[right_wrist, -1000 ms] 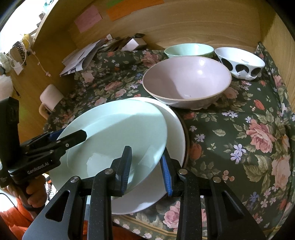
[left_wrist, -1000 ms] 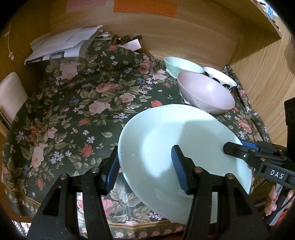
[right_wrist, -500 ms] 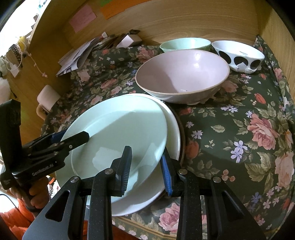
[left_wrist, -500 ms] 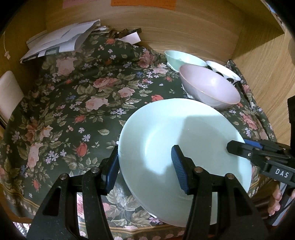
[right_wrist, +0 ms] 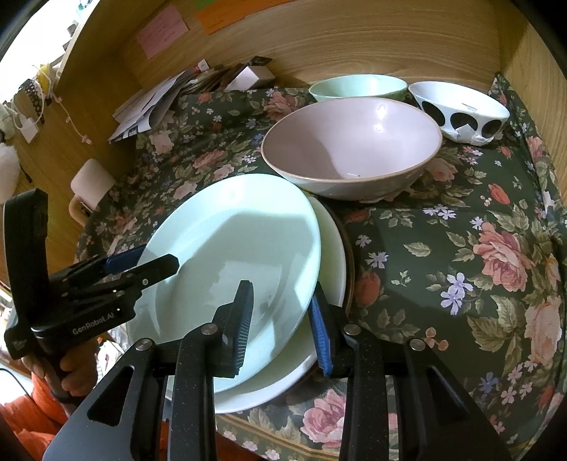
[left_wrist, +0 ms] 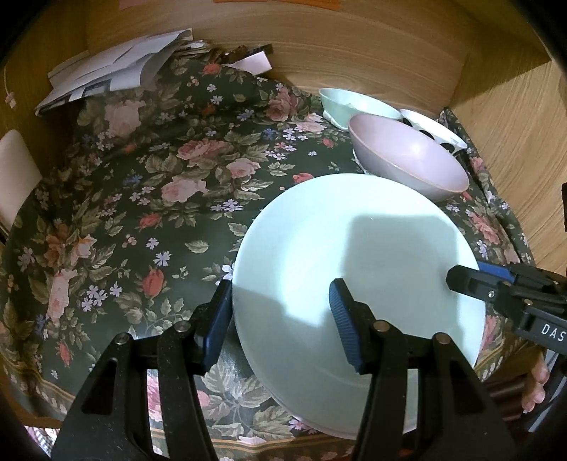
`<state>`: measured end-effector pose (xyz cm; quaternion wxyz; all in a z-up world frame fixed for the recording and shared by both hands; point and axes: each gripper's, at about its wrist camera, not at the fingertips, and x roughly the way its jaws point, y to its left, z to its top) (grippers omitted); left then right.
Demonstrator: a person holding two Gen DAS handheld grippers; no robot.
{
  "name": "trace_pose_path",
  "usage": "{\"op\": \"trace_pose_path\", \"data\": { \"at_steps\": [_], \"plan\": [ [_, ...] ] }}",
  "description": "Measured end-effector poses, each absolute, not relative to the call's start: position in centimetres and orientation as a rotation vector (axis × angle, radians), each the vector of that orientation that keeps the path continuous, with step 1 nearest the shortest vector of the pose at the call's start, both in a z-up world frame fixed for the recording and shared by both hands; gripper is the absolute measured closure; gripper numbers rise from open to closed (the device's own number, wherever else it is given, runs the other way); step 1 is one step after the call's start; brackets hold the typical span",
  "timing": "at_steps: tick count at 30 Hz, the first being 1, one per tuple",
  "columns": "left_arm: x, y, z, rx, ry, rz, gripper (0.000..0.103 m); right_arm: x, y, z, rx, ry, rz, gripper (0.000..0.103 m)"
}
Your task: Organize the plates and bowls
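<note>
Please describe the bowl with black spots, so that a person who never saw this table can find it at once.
Start at the floral tablecloth and go to its far right corner by the wooden walls. Three bowls cluster there: a large pink bowl in front, a pale green bowl behind it, and the spotted bowl rightmost. Only it is white with large black dots outside.

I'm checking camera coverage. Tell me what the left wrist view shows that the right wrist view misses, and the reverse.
Only the left wrist view shows the bare stretch of flowered cloth left of the plates. Only the right wrist view shows the white plate under the mint plate, the pink note on the wall, and the spotted bowl in full. Both show the mint plate, the pink bowl, the green bowl and the papers.
</note>
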<state>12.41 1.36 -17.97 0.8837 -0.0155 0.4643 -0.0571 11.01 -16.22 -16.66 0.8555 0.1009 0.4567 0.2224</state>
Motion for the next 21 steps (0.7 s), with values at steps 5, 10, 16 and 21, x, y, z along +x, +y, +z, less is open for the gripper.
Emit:
{"op": "trace_pose_path", "data": {
  "at_steps": [5, 10, 16, 21],
  "plan": [
    [12.4, 1.3, -17.7, -0.017, 0.955, -0.117, 0.049, 10.6, -16.3, -16.2, 0.188, 0.955, 0.447, 0.074],
    [12.4, 1.4, -17.4, -0.016, 0.954, -0.113, 0.049, 10.1, -16.8, -15.5, 0.180, 0.932, 0.415, 0.074],
    [12.1, 1.3, -15.8, 0.000, 0.912, -0.117, 0.047, 9.9, -17.4, -14.5, 0.156, 0.893, 0.377, 0.072],
    [13.0, 0.9, -13.9, 0.013, 0.870, -0.116, 0.038, 10.2, -18.3, -13.4, 0.153, 0.852, 0.336, 0.065]
  ]
}}
